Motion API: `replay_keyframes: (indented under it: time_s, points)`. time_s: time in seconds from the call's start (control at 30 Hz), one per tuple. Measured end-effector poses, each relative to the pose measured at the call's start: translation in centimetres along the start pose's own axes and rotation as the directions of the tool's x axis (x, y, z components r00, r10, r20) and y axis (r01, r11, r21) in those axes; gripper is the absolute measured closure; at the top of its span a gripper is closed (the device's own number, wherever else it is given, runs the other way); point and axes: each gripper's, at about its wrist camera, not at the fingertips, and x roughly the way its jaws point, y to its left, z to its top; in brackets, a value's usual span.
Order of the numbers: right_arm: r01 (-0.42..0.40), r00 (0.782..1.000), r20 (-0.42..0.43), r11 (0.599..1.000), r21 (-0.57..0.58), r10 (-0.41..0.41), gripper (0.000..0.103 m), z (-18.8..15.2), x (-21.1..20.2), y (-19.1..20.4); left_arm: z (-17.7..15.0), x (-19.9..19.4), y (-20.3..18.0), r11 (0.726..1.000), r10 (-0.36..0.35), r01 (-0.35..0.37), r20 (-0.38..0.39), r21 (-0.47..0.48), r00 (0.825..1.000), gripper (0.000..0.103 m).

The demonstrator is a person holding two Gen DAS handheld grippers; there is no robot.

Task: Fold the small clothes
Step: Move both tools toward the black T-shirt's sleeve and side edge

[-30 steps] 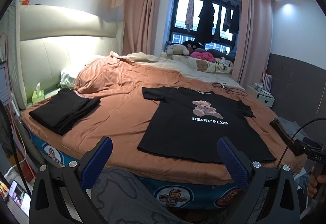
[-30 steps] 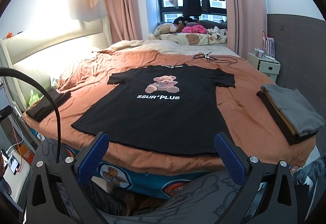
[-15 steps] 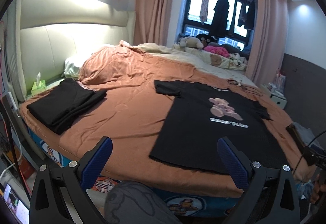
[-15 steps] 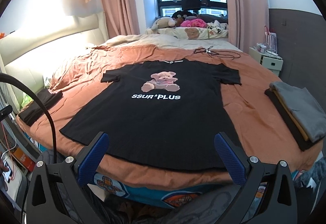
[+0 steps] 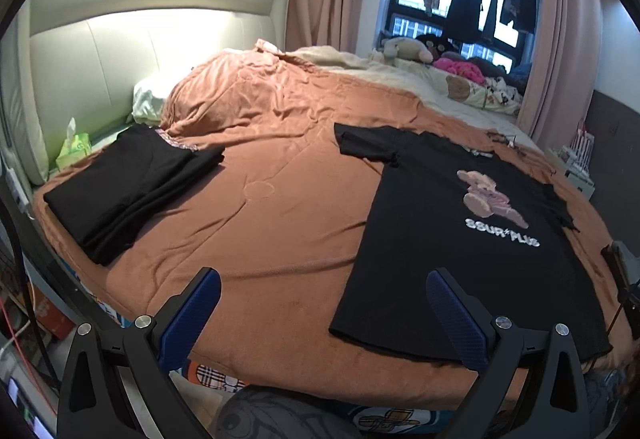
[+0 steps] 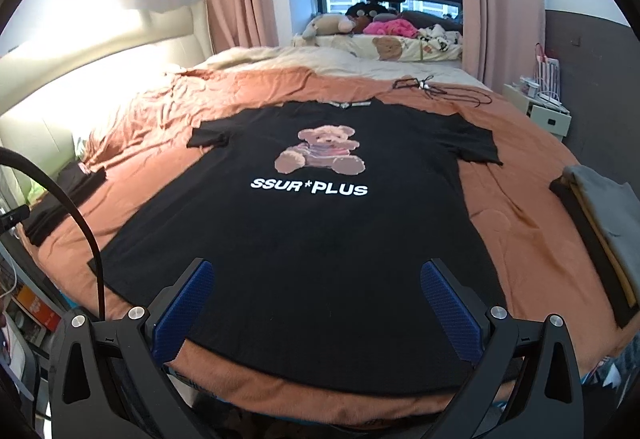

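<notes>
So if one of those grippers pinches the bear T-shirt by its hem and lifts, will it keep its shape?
Probably not. The T-shirt lies flat and thin on the blanket, so it should droop and bunch. It looks light for its spread. A push would likely wrinkle it, since the blanket under it already creases. Both the left gripper and the right gripper are open, touching nothing.

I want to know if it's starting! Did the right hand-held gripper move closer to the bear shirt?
Yes. The right hand-held gripper came forward over the shirt; its hem now lies between the fingers.
</notes>
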Motion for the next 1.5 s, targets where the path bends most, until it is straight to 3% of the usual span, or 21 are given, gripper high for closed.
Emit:
replay_keyframes:
  time_s: [0.2,0.47,1.0,1.23,1.4,1.5]
  points:
    - [-0.028,0.998,-0.050,0.999,-0.019,0.027,0.000,1.7,3.0,0.3,1.3,3.5,-1.0,0.998,0.034,-0.031,-0.067,0.051,0.997,0.000]
    - [-0.064,0.995,-0.085,0.997,-0.039,0.060,0.000,4.4,6.3,0.2,3.0,7.1,-1.7,0.999,-0.036,0.040,-0.130,0.024,0.991,0.000]
    - [-0.087,0.987,-0.138,0.996,-0.034,0.082,0.000,8.5,12.8,0.1,7.0,12.5,-3.7,0.987,-0.159,0.155,-0.099,-0.050,0.982,0.000]
    - [-0.104,0.988,-0.123,0.993,-0.049,0.098,0.000,11.4,15.9,0.9,10.1,15.7,-2.9,0.985,-0.168,0.164,-0.073,-0.060,0.983,0.000]
    - [-0.125,0.986,-0.112,0.991,-0.041,0.119,0.000,13.8,18.2,1.3,12.7,19.2,-1.9,0.982,-0.167,0.156,-0.112,-0.104,0.980,0.014]
    - [-0.124,0.986,-0.118,0.991,-0.052,0.118,0.008,14.8,19.7,1.8,13.7,21.1,-1.2,0.979,-0.175,0.158,-0.131,-0.130,0.976,0.021]
